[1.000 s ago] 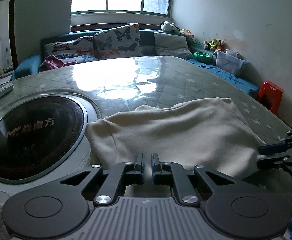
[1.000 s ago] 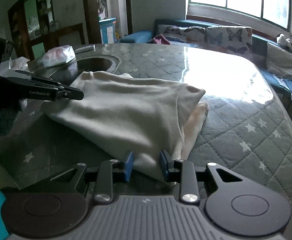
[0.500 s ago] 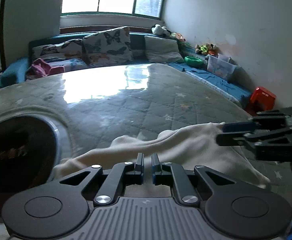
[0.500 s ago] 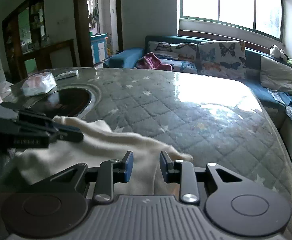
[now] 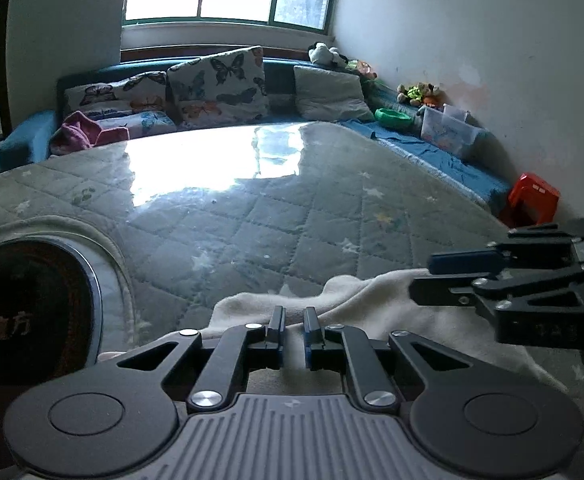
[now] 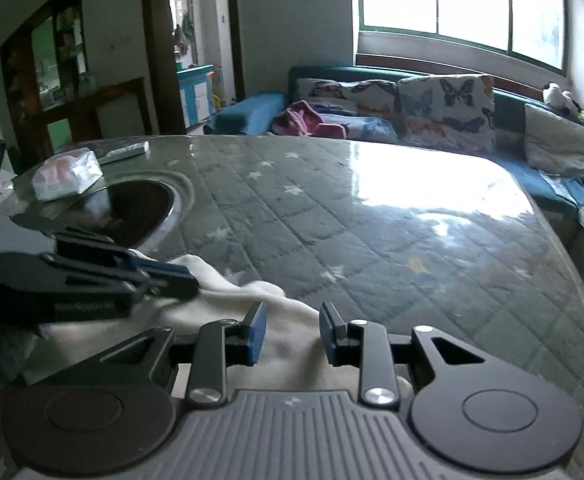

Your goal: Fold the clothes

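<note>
While the cream garment (image 5: 376, 308) is lying bunched at the near edge of the quilted table cover (image 5: 292, 216), I am holding both grippers low over it, side by side, which I judge suits drawing its near hem toward me for a fold. I am keeping the left gripper (image 5: 293, 330) almost shut, with fabric running under its tips, though I cannot tell whether cloth is actually pinched. I am keeping the right gripper (image 6: 292, 334) partly apart, cream cloth showing in the gap, and its pads do not look pressed on it. Off to the side, a clear plastic bin (image 5: 450, 136) is sitting on the blue bench, its contents too blurred to name, beside a green bowl (image 5: 392, 117)
</note>
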The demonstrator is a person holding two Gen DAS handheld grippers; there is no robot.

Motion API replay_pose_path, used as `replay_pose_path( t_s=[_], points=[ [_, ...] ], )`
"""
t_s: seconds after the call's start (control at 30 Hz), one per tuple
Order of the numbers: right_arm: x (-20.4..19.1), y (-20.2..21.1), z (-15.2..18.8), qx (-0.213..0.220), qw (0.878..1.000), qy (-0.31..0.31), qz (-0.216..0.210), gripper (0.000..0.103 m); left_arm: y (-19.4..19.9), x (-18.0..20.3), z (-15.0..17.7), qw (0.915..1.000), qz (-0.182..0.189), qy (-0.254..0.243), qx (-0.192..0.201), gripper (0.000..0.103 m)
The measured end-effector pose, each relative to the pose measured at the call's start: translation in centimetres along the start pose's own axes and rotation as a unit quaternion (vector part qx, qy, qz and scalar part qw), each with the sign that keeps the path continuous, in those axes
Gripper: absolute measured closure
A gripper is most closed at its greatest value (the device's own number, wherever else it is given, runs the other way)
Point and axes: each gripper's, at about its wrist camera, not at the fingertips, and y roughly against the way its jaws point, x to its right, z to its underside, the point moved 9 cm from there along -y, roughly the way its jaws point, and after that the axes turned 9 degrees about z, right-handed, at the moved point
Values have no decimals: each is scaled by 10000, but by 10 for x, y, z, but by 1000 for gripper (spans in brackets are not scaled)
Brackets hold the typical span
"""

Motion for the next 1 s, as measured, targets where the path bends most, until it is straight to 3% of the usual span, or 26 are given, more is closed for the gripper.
replay_pose_path(
  t_s=[0.17,0.3,0.63,1.0],
  points=[
    [-7,-21,5,-183,9997,146,94,75,-2,-4,-3,9999,-7,116,-3,92],
    [-7,-10,-2,-51,9998,144,118,75,9,-5,-5,9998,-19,168,120,91],
    [-52,-5,5,97,9960,883,-4,74,22,-12,6,9997,-197,157,73,91],
    [-93,43,33,126,9918,1158,-524,74,57,-17,17,9984,-349,327,292,87]
  ],
)
